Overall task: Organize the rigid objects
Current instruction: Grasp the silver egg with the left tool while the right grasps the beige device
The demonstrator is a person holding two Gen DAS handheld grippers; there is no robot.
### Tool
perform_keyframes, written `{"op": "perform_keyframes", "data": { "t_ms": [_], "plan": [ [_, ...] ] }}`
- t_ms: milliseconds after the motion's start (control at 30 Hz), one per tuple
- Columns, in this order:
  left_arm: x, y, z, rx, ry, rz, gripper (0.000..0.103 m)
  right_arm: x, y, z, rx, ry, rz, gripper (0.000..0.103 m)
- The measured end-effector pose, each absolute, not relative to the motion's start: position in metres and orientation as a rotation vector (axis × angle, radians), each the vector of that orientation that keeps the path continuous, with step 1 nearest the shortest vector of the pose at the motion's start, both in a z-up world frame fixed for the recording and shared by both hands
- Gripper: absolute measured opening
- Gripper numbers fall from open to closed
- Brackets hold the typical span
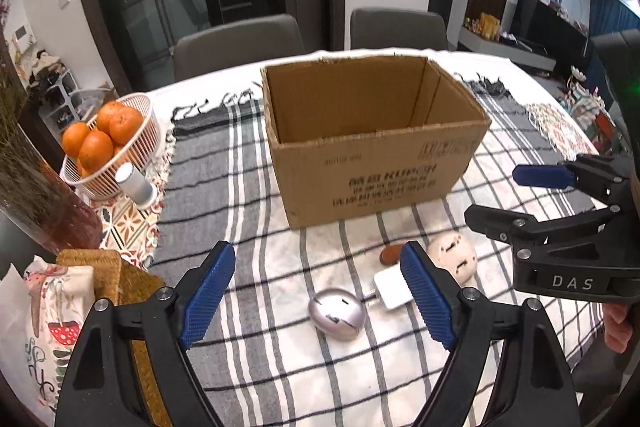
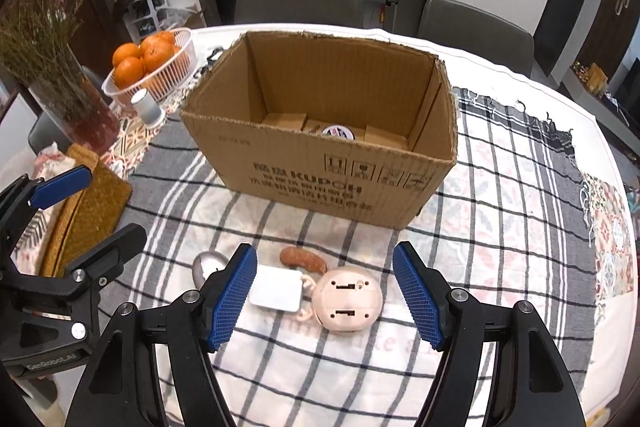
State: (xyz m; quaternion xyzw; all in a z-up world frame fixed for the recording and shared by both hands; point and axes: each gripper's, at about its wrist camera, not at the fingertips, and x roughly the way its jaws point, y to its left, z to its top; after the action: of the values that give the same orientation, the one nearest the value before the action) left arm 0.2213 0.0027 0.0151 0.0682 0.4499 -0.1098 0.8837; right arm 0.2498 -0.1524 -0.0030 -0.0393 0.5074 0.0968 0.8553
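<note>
A cardboard box (image 2: 320, 131) stands mid-table on the cloth (image 2: 500, 227), two chairs (image 2: 298, 3) behind it. Left of it sit a fruit basket (image 2: 154, 67) and a vase (image 2: 72, 107). In front lie four small things — an oval shell (image 1: 336, 315), a flat adapter (image 2: 276, 289), a sausage-shaped piece (image 2: 302, 259), a round shell (image 2: 346, 303).

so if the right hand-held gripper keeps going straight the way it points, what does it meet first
Most likely the beige round gadget lying between the open fingers of the right hand-held gripper, though the white adapter lies just beside it; depth is unclear.
</note>
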Motion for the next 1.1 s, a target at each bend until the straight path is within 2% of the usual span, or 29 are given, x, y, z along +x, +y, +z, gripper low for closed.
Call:
{"op": "perform_keyframes", "data": {
  "t_ms": [600, 1100],
  "plan": [
    [0.238, -0.012, -0.025, 0.232, 1.173, -0.311, 0.084, 0.266, -0.154, -0.051, -0.091, 1.315, 0.215, 0.071],
    [0.249, -0.025, -0.068, 0.303, 1.326, -0.369, 0.084, 0.275, -0.16, -0.091, -0.083, 1.427, 0.195, 0.071]
  ]
}}
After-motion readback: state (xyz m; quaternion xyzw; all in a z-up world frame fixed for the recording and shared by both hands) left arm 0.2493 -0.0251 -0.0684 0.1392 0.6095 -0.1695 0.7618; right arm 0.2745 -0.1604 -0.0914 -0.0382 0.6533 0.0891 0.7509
